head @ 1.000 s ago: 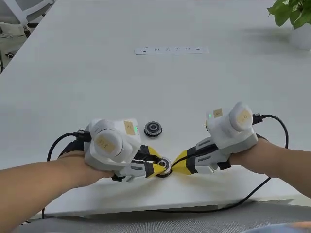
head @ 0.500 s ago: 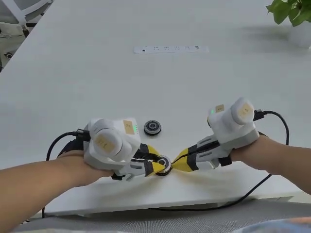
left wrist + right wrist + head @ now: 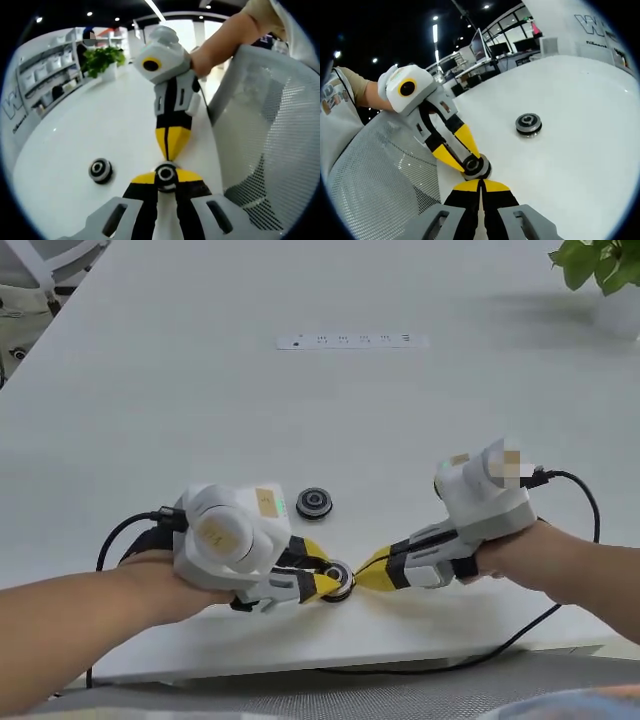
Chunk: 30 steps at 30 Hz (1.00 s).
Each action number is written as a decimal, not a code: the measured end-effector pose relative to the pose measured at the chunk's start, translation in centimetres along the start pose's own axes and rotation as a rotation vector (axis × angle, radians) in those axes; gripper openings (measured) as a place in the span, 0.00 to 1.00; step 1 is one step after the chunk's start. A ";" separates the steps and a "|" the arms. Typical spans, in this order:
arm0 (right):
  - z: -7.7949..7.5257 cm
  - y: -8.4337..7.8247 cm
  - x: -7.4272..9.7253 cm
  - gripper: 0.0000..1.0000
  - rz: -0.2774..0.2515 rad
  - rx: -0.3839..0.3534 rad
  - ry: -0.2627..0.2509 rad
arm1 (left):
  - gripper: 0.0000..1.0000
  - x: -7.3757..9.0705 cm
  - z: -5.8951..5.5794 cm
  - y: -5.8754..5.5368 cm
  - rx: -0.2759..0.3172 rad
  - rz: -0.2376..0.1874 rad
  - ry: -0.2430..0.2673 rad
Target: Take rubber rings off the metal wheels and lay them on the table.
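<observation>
A small metal wheel with a black rubber ring (image 3: pixel 337 580) (image 3: pixel 166 176) (image 3: pixel 477 166) is held just above the table's near edge, with my left gripper (image 3: pixel 328 583) (image 3: pixel 166 178) shut on it, one yellow fingertip on each side. My right gripper (image 3: pixel 366 578) (image 3: pixel 481 186) (image 3: pixel 172 151) comes in from the other side. Its jaws are shut together and their tips touch the wheel's rim; I cannot tell whether any of the ring is pinched between them. A second wheel with its ring (image 3: pixel 315 503) (image 3: pixel 100 170) (image 3: pixel 528 123) lies flat on the white table (image 3: pixel 300 420), a little beyond the grippers.
A white power strip (image 3: pixel 350 340) lies far back at the centre. A green plant (image 3: pixel 598 262) stands at the back right corner. Black cables trail from both grippers over the near table edge. A mesh chair back (image 3: pixel 260 130) stands close behind the edge.
My right hand and gripper body have shifted slightly right and down, while the tips stay at the wheel. The left gripper and both wheels have kept their places.
</observation>
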State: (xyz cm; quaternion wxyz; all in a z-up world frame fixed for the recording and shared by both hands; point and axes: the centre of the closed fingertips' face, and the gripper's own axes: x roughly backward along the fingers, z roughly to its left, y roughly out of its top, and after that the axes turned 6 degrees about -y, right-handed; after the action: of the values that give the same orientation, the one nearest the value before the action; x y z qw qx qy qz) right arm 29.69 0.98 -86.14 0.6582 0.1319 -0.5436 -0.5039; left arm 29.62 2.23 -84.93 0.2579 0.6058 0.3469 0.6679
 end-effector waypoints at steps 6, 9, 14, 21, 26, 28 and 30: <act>-0.2 0.9 0.2 0.00 -0.043 -0.080 0.008 | 0.12 0.0 0.1 0.0 0.001 0.003 0.004; -0.2 0.9 0.1 0.00 -0.048 -0.091 0.008 | 0.12 0.0 0.1 0.0 0.001 0.006 0.007; 0.0 1.0 0.2 0.00 -0.054 -0.095 0.016 | 0.12 0.0 0.1 0.0 0.004 0.009 0.009; 0.2 1.1 0.2 0.00 -0.058 -0.106 0.028 | 0.12 0.0 0.1 0.0 -0.002 0.016 0.014; 0.8 1.0 0.2 0.00 -0.054 -0.118 0.037 | 0.12 -0.1 0.1 0.0 -0.007 0.019 0.012; 1.0 1.0 0.3 0.00 -0.053 -0.126 0.042 | 0.12 -0.1 0.0 0.0 -0.010 0.019 0.012; 0.9 1.0 0.3 0.00 -0.052 -0.129 0.045 | 0.11 -0.1 0.0 0.0 -0.013 0.020 0.013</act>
State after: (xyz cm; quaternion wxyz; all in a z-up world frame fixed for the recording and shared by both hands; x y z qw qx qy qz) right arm 29.40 1.56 -84.93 0.6642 0.1146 -0.4913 -0.5516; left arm 29.64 2.14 -84.96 0.2530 0.6030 0.3382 0.6768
